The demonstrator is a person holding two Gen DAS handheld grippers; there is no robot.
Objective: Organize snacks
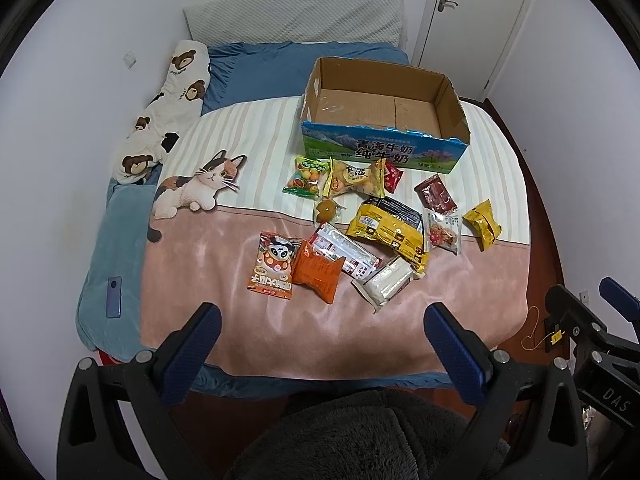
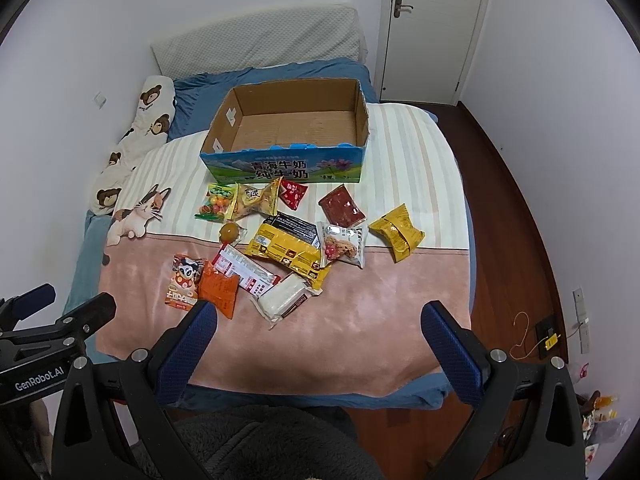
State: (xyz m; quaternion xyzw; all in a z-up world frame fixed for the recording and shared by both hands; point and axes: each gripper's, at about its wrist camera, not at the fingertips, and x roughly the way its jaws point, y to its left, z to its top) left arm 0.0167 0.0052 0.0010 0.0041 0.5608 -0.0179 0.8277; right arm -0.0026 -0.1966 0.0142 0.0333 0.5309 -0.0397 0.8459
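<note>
Both grippers, left (image 1: pixel 322 346) and right (image 2: pixel 320 344), hang spread wide and empty before the scattered snack packets (image 2: pixel 286 246). Beyond those sits an open cardboard box (image 2: pixel 288 162) printed "青海牛奶 纯牛奶". "GenRobot.AI" marks the left gripper's body.

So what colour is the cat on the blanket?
The cat is white with orange and black patches, a calico. The left wrist view shows it best.

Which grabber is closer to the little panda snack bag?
Left, probably. The left gripper hangs open just short of the panda snack bag, which sits toward its left finger. The right gripper, also open, is farther right, with the bag beyond its left finger.
</note>
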